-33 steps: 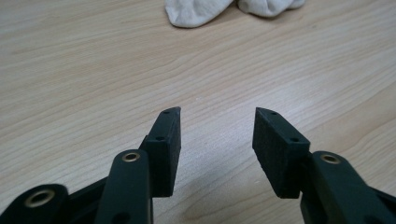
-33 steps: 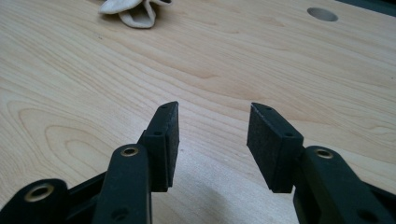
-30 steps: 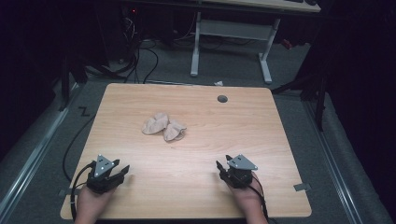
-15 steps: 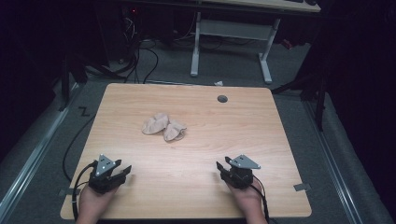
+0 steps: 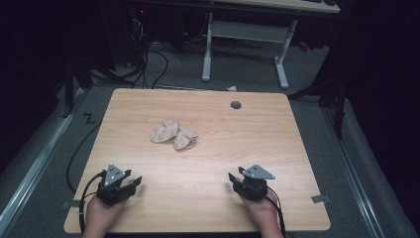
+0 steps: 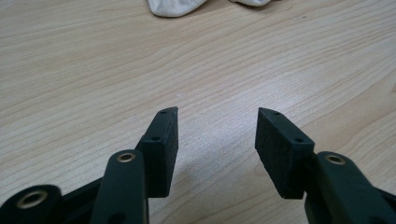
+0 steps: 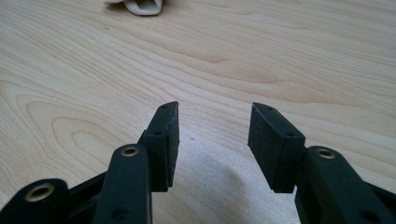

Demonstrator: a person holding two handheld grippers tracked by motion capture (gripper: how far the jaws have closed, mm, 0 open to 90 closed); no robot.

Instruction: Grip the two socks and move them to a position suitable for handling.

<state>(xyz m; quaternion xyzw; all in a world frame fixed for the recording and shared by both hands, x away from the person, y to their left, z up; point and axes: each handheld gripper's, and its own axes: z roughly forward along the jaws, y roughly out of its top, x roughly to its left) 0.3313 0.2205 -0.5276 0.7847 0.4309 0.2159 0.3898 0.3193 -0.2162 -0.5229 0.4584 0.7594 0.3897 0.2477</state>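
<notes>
High view: two pale socks are lying centre frame on the worktop; the left gripper and right gripper are waiting lower frame.

Left gripper view: jaws have just been opening, nothing between; socks at top edge.

Right gripper view: jaws likewise just reopening, empty; a sock upper left, so I judge grasping hasn't begun.

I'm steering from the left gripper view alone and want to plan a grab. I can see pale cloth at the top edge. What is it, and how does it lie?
Observer: It is two things, a beige cloth piece and a second cloth piece. They touch side by side in the middle of the table.
Operator: Is the other hand busy with them?
Observer: No. The right tool sits at the near right of the table, apart from the cloth. Its jaws are wide, have just been opening, and have nothing between them.
Operator: And where am I?
Observer: From above, your left tool sits near the front left corner, short of the cloth. Its empty jaws have just been opening.
</notes>
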